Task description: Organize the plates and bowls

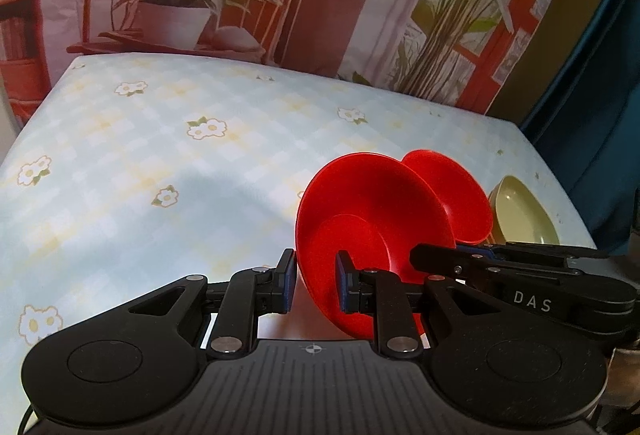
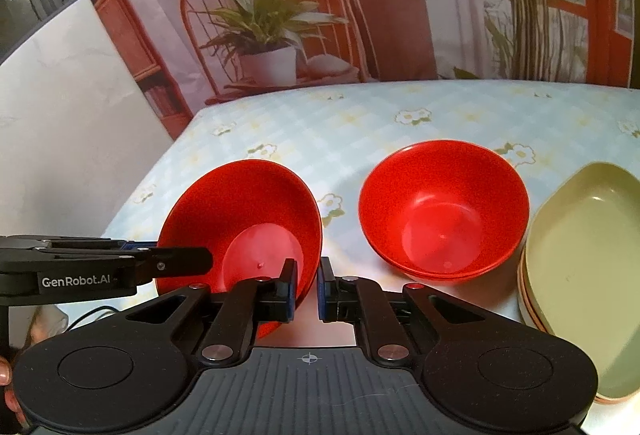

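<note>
The left gripper [image 1: 313, 285] has its two pads closed on the wall of a tilted red bowl [image 1: 372, 223], one pad outside the rim and one inside, so the bowl stands nearly on edge with its open mouth turned toward the camera and its lower edge down by the gripper's body. From the right, the right gripper [image 1: 452, 261] reaches in at the same bowl's rim; in its own view the right gripper [image 2: 307, 285] has its jaws drawn almost together with the bowl's thin rim [image 2: 306, 275] caught between the pads, while the left gripper's black arm comes in from the left edge and meets the bowl at its near-left side. The held bowl [image 2: 244, 223] thus sits directly ahead of both sets of fingers, raised off the flowered tablecloth [image 2: 360, 115]. Just to the right of it a second red bowl [image 2: 444, 207] sits upright on the cloth, apparently nested in another of the same colour. Beside that, at the right edge, lies a stack of pale green plates [image 2: 584, 255] with orange rims showing beneath. Behind the table hangs a printed backdrop [image 2: 280, 15] of a chair and a potted plant.
</note>
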Demonstrator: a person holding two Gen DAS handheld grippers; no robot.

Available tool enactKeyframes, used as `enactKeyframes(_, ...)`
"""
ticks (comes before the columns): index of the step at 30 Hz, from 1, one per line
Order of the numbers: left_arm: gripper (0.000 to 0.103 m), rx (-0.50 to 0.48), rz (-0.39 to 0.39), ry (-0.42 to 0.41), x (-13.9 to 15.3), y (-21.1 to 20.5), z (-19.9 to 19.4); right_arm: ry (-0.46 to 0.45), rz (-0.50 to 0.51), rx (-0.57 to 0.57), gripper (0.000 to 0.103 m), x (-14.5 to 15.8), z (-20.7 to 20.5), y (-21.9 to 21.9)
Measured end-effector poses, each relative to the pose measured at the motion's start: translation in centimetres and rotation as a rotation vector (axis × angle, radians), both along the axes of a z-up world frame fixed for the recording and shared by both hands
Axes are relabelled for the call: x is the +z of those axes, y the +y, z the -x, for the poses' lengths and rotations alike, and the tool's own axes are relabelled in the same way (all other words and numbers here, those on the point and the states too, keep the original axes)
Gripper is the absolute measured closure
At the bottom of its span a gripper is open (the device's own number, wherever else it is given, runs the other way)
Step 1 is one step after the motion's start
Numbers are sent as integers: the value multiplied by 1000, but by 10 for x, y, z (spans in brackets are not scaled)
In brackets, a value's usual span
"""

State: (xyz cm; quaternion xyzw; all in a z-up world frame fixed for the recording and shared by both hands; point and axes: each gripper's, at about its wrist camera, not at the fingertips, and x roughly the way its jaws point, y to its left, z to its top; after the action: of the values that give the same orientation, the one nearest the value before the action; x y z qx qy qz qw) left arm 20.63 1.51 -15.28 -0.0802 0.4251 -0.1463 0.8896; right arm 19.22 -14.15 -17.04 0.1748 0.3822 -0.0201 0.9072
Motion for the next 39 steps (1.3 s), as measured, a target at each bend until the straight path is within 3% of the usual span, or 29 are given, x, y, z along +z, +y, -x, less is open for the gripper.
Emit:
enactKeyframes(11, 81, -12, 10, -22, 8, -6, -7, -54, 19, -8, 95, 14, 3, -6)
enactKeyframes(23, 81, -112, -8, -53, 19, -58, -40, -110, 14, -119, 95, 30, 14, -61)
enactKeyframes(39, 81, -162, -33, -3, 4, -103, -68, -94, -24, -215, 94, 11, 25, -113)
